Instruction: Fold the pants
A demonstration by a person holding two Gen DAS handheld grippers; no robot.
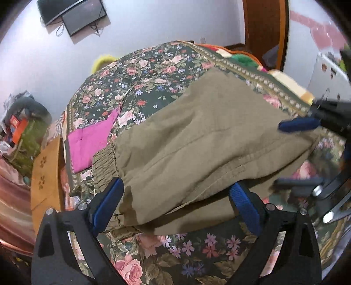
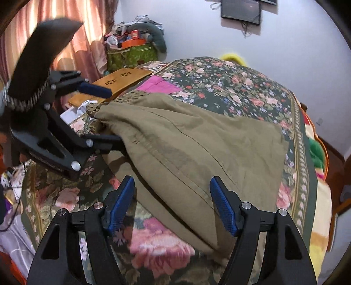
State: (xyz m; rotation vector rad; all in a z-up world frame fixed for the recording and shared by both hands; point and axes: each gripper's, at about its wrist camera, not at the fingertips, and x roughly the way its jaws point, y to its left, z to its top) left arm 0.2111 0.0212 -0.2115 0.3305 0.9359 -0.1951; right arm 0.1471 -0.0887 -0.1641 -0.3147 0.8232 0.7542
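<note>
Pants: the olive-green cotton pants (image 1: 197,140) are lying folded over on the floral bedspread, an upper layer covering a lower one whose edge is showing along the near side; the gathered elastic waistband (image 1: 104,162) is sitting at one end, touching the pink patch.
Pants, other view: the same olive-green garment (image 2: 197,140) is spreading from the waistband at the far left down to a narrow end near the camera.
Left gripper: the black left gripper with blue pads (image 1: 175,210) is standing spread wide, its jaws straddling the near edge of the pants; the pads are not pressing on the cloth.
Right gripper: the black right gripper with blue pads (image 2: 172,206) is standing parted, the pants' folded edge lying between the jaws without either pad pinching it.
Bed: the dark green bedspread with pink roses (image 1: 136,83) is carrying the pants, with a bright pink fabric patch (image 1: 92,140) beside the waistband.
Surroundings: a light wooden board with flower-shaped cut-outs (image 2: 122,79) is resting beyond the bed's far edge; a dark flat screen (image 2: 241,9) is hanging on the pale wall; pink striped curtains (image 2: 72,43) are hanging at the left.
</note>
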